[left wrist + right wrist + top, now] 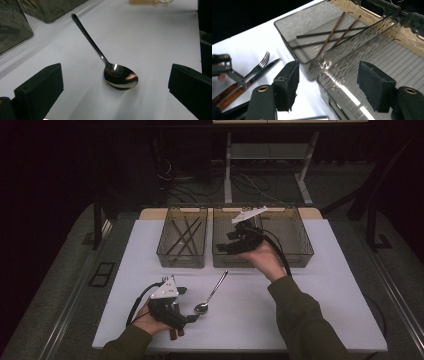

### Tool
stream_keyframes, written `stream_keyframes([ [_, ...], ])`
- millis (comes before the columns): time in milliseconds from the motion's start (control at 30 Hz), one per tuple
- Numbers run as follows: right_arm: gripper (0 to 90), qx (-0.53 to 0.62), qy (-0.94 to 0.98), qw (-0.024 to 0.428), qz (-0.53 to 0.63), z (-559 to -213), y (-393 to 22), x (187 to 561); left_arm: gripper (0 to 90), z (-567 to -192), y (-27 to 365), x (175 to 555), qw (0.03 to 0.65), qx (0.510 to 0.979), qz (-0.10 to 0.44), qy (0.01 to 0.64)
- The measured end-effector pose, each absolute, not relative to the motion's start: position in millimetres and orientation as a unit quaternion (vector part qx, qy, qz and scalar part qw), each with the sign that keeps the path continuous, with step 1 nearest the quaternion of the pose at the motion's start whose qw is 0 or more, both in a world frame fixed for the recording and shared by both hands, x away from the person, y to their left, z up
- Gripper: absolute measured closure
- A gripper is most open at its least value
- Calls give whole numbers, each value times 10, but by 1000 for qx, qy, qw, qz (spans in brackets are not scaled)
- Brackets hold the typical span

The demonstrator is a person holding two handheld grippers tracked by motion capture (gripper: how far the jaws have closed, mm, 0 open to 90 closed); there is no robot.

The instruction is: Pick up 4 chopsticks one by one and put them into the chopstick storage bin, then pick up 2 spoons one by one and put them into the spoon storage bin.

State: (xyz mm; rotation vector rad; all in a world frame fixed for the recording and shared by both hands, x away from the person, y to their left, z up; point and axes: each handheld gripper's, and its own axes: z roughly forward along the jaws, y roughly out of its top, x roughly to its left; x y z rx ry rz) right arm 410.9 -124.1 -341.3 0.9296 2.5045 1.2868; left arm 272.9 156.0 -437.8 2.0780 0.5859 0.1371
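Looks like a lab or test room, not a home: white bench (300,295) mid-frame on grey carpet, dark surroundings, loose cables (250,182) on the floor at top centre, metal-legged desk frame (270,155) behind.

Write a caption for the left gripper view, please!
Open left gripper hovers over a shiny spoon lying on the white table.

We are finding nothing legible here: no words, labels, brand marks, numbers or signs are showing on anything that we are looking at in the high view or in either of the two gripper views.
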Motion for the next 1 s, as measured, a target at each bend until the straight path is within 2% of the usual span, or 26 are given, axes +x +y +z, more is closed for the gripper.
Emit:
stream_keyframes([
  [400,328,312,838,85,439,-3474,-1588,3850,0,-4381,1565,2729,467,849,58,241],
  [1000,328,341,828,89,435,-3739,-2188,3575,0,-4386,1595,2746,461,851,61,243],
])
